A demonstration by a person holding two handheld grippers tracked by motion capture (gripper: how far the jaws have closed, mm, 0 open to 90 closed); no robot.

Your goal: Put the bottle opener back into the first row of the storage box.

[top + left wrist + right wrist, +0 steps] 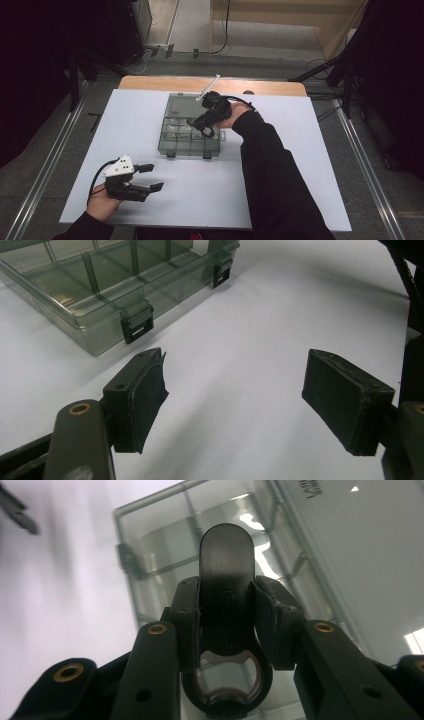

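Note:
A clear grey compartment box (175, 145) lies open in the middle of the white tabletop (200, 200), its lid (181, 104) folded back. My right gripper (198, 123) hovers over the box's right side, shut on a black bottle opener (207, 131). Seen from the right gripper view, the opener (225, 575) stands upright between the pads of the gripper (227, 615), its ring end low and its rounded handle over the compartments. My left gripper (152, 177) rests near the table's front left, open and holding nothing. In the left gripper view its jaws (235, 395) stand wide apart, with the box (75, 315) ahead to the left.
Two black latches (136, 326) sit on the box's front wall. A wooden strip (150, 82) runs along the table's far edge. Dark stands and cables crowd the floor at the back and both sides.

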